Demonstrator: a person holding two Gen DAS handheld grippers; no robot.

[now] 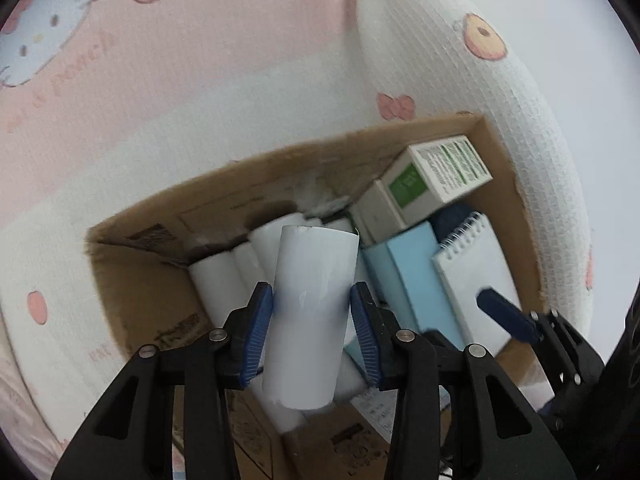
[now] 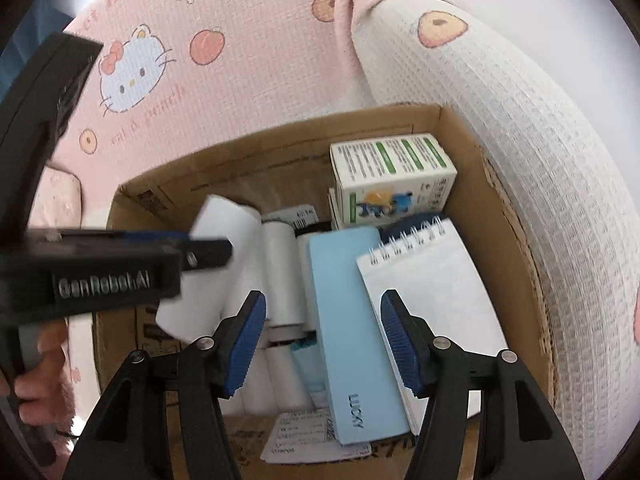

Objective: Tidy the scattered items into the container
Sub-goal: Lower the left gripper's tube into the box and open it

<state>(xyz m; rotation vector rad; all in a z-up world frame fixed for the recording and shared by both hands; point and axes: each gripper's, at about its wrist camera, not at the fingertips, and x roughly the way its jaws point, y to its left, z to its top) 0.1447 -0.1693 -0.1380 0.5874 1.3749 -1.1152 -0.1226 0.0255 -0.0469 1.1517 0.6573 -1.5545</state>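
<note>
My left gripper (image 1: 313,332) is shut on a white roll (image 1: 316,300), held tilted over the open cardboard box (image 1: 280,160). In the right wrist view the same roll (image 2: 224,256) shows at the left, behind the left gripper's black housing (image 2: 100,280). My right gripper (image 2: 324,344) hangs open above the box (image 2: 280,148), with nothing pressed between its pads. Below it lie a light blue box (image 2: 348,320) and a spiral notepad (image 2: 432,292). Several white rolls (image 2: 280,272) and a green-and-white carton (image 2: 392,176) also sit inside.
The box rests on a pink and white cartoon-print blanket (image 2: 240,60), with a thick white fold (image 2: 540,160) along its right side. A person's hand (image 2: 40,360) grips the left tool. A printed paper slip (image 2: 304,436) lies on the box floor.
</note>
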